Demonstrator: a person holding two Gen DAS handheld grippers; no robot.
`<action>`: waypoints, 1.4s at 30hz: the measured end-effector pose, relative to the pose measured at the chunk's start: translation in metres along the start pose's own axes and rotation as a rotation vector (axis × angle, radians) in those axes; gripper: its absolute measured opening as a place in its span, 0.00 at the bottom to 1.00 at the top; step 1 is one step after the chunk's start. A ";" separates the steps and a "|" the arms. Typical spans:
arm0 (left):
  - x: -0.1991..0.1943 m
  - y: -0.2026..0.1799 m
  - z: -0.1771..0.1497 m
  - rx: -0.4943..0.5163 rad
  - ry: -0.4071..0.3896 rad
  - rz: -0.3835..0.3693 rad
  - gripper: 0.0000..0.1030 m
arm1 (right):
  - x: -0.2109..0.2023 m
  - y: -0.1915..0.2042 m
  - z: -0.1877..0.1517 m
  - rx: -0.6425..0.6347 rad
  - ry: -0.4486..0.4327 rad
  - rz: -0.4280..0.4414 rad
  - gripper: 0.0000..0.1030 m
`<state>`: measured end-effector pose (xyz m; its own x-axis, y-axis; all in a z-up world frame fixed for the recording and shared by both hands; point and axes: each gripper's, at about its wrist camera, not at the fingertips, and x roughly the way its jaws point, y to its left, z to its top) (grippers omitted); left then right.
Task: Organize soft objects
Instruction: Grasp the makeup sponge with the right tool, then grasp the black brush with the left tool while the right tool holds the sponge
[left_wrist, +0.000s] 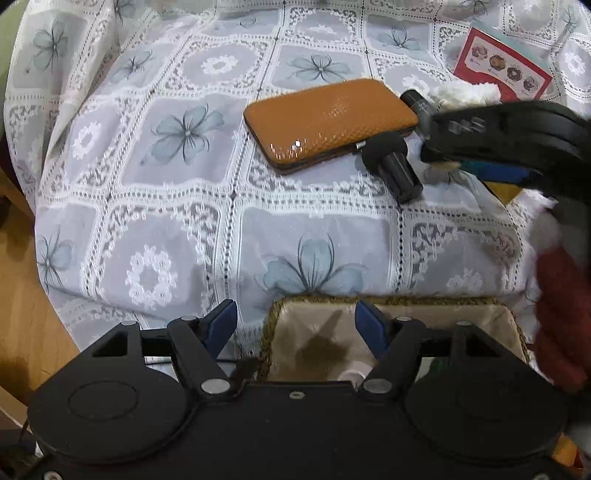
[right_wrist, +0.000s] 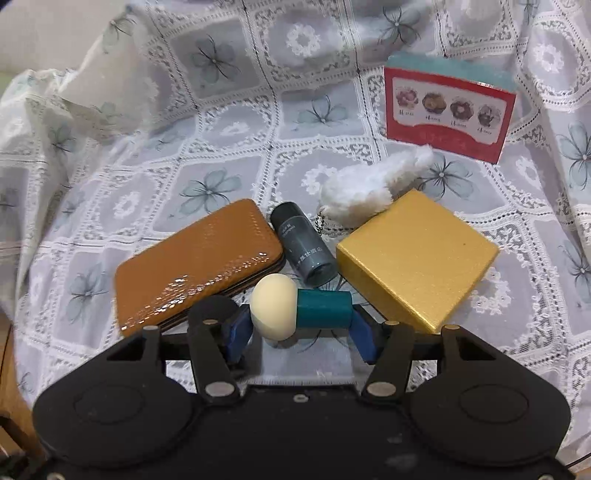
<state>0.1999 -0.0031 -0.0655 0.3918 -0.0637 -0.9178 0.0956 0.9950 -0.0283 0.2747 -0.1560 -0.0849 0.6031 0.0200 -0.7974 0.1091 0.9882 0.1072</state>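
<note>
Between the blue fingers of the right gripper (right_wrist: 301, 332) lies a makeup sponge with a cream rounded foam head and a teal cylindrical handle (right_wrist: 299, 312), resting sideways on the lace floral tablecloth (right_wrist: 229, 122) that covers the counter. The fingers bracket the sponge end to end and seem to touch it, but whether they truly clamp it cannot be told; I would treat it as not yet secured. To do the pick well, close on the firm teal handle rather than the squashy head, then lift straight up so the dark grey cylindrical bottle (right_wrist: 304, 249), the glossy tan textured case (right_wrist: 195, 262) and the gold cardboard box (right_wrist: 417, 256) close by are not knocked. The fluffy white plush keychain (right_wrist: 364, 190) behind looks like another soft candidate. The left gripper (left_wrist: 295, 325) hangs open and empty over the woven basket with beige cloth lining (left_wrist: 424, 314), probably the destination, so it should stay clear of the drop path.
</note>
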 end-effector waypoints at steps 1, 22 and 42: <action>0.000 -0.001 0.003 0.005 -0.007 0.007 0.64 | -0.005 -0.001 -0.001 -0.002 -0.006 0.008 0.54; 0.036 -0.046 0.063 0.079 -0.042 0.011 0.64 | -0.057 -0.048 -0.029 0.051 -0.042 0.056 0.55; 0.034 -0.086 0.076 0.242 -0.127 -0.107 0.64 | -0.062 -0.085 -0.035 0.152 -0.051 0.046 0.55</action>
<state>0.2744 -0.0970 -0.0645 0.4773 -0.1917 -0.8576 0.3518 0.9360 -0.0134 0.2007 -0.2363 -0.0652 0.6489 0.0529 -0.7591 0.1968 0.9520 0.2345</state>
